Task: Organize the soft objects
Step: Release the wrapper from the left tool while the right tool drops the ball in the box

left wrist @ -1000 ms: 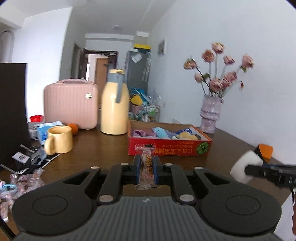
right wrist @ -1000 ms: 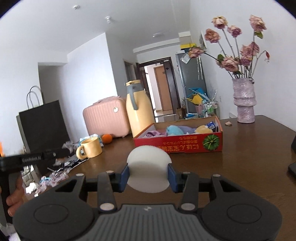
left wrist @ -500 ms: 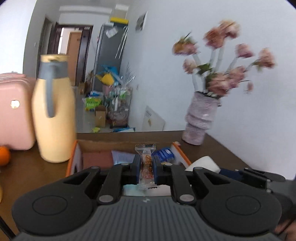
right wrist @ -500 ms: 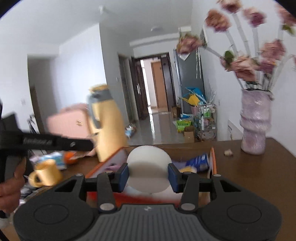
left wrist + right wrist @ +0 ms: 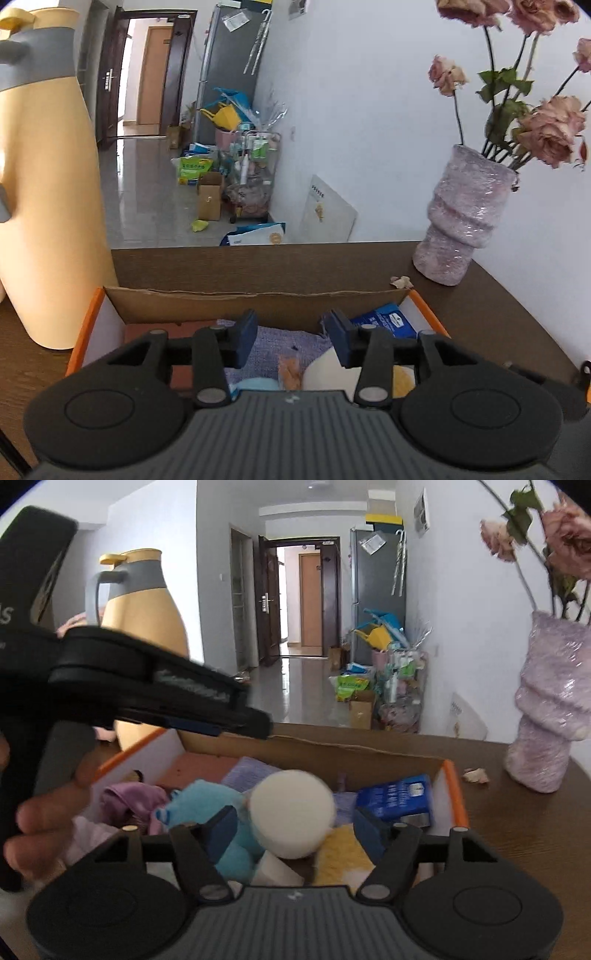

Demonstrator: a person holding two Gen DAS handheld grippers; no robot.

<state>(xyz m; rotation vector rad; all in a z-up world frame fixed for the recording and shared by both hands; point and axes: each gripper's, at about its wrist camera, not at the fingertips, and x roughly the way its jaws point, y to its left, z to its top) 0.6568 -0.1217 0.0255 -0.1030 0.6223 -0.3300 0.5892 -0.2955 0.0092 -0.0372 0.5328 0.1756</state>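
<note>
Left gripper (image 5: 291, 334) fingers spread wide, empty, above the cardboard box (image 5: 258, 301); candy packet (image 5: 290, 373) lies below. Right gripper (image 5: 293, 829) fingers parted, white sponge puff (image 5: 291, 818) loose between them, lower centre, over blue plush (image 5: 207, 805).

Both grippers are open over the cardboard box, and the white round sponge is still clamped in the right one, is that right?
Not quite. The right wrist view shows the right gripper open, and the white round sponge sits free in the cardboard box, no finger touching it. The left gripper is open too.
</note>
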